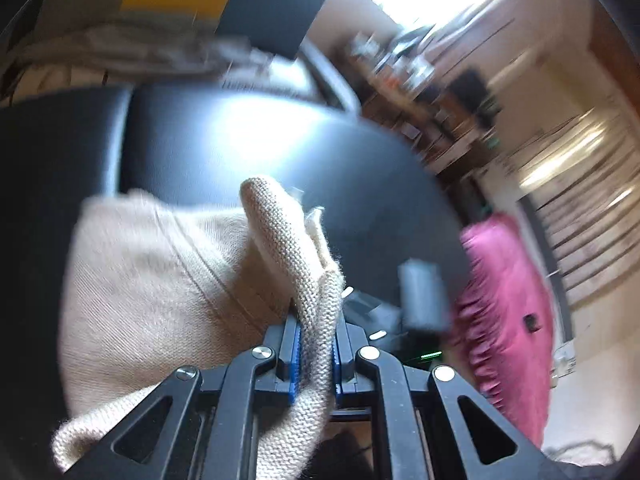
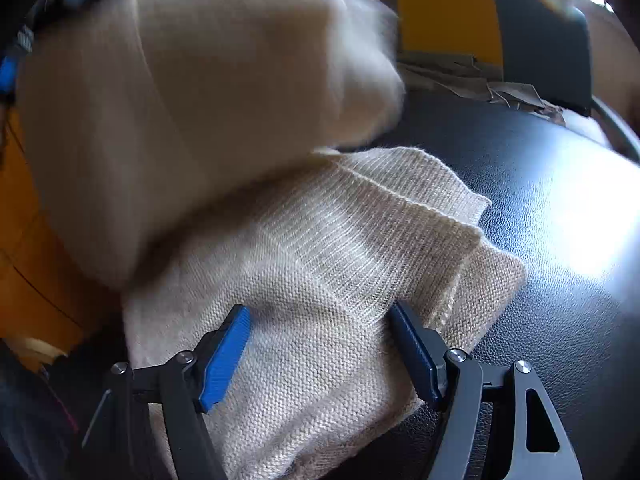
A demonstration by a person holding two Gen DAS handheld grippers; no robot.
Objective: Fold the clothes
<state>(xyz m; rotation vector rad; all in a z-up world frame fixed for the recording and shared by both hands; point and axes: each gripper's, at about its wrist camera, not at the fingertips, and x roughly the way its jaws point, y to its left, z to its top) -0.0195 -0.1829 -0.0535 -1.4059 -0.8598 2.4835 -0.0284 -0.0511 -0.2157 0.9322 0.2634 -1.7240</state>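
A beige knit sweater lies on a black leather surface. My left gripper is shut on a fold of the sweater, and the knit bunches up between its blue pads. In the right wrist view the same sweater spreads under my right gripper, whose jaws stand wide apart over the ribbed hem with nothing pinched. A lifted part of the sweater hangs blurred above the flat part. At the top left of that view the other gripper shows only as a dark and blue edge.
A pink garment hangs at the right of the black surface. Crumpled beige cloth and a yellow panel stand at the far side, beside a dark chair back. Shelves with clutter fill the background. An orange surface is at left.
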